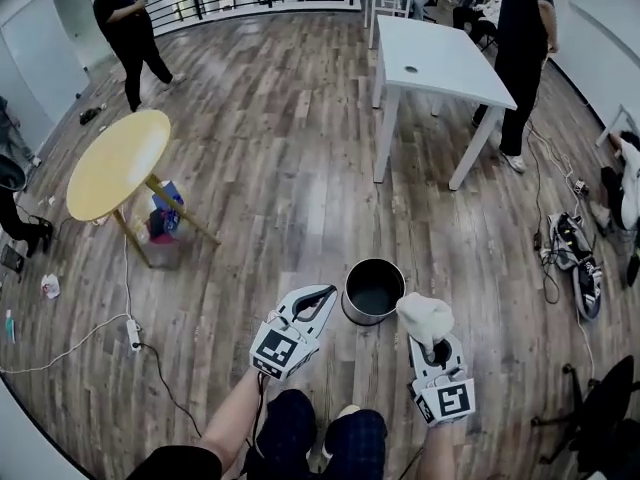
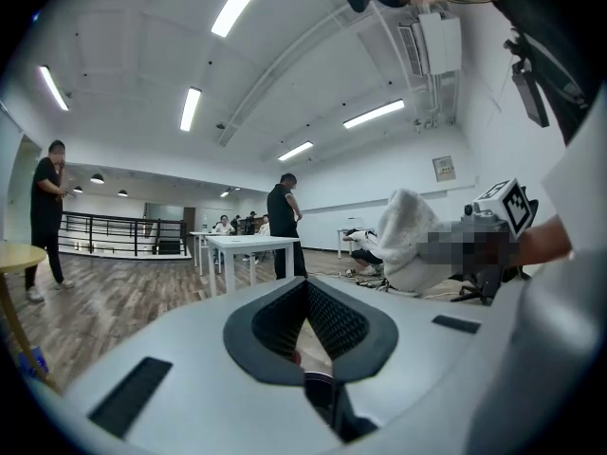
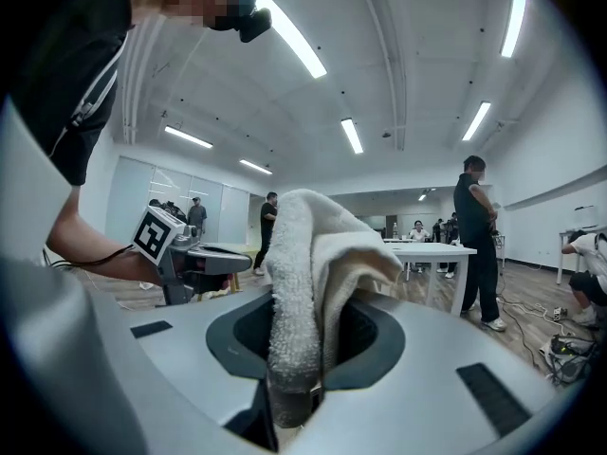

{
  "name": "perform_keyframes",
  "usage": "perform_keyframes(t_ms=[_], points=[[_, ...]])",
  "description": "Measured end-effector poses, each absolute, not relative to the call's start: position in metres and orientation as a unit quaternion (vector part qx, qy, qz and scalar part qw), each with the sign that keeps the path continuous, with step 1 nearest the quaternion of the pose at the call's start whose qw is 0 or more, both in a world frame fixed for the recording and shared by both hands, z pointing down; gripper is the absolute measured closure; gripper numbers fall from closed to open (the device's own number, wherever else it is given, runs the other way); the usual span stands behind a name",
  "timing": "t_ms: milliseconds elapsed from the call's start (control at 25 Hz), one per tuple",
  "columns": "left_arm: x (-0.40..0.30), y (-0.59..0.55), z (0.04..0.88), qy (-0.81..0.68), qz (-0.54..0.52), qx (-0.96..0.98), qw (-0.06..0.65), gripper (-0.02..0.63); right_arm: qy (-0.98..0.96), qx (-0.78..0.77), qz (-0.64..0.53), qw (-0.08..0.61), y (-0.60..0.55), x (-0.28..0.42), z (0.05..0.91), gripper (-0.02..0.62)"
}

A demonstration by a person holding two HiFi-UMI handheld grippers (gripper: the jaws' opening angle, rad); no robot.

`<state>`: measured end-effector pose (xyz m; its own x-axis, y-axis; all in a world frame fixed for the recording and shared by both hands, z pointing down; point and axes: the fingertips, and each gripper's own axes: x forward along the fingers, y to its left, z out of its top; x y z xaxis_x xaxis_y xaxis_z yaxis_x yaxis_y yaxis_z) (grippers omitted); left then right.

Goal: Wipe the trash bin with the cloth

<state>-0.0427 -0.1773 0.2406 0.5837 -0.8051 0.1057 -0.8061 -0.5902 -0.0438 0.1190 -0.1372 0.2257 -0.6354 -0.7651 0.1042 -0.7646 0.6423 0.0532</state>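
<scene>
The bin [image 1: 373,290] stands on the floor [image 1: 300,188] between the left gripper [image 1: 322,298] and the right gripper [image 1: 437,348], whose jaws have the cloth [image 1: 425,318] between them. One table [image 1: 118,163] stands far left and another [image 1: 440,58] behind.

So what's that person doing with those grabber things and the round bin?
A person is holding a hand-held gripper in each hand. The right hand-held gripper is clamped on a white cloth, which sticks up out of its jaws. The left hand-held gripper holds nothing, its jaws together. A dark round trash bin stands on the wooden floor just ahead, between the two. The cloth is beside the bin's rim; wiping doesn't look started.
</scene>
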Motion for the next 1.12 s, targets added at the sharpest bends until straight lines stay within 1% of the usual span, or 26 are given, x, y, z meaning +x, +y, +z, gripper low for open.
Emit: perform_keyframes(t_ms=[200,480,680,1120], points=[[-0.027,-0.207,0.371,-0.451,0.039,0.891,0.009,0.609,-0.899,0.437,-0.013,0.037,-0.165,0.124,0.354,0.508],[-0.043,-0.22,0.495,-0.441,0.031,0.897,0.018,0.609,-0.896,0.443,-0.006,0.026,-0.176,0.118,0.486,0.508],[-0.046,-0.216,0.546,-0.438,0.031,0.898,0.022,0.609,-0.898,0.439,0.01,0.033,-0.171,0.112,0.551,0.508],[-0.047,-0.201,0.635,-0.421,0.047,0.904,0.052,0.609,-0.913,0.397,0.065,0.062,-0.146,0.069,0.665,0.508]])
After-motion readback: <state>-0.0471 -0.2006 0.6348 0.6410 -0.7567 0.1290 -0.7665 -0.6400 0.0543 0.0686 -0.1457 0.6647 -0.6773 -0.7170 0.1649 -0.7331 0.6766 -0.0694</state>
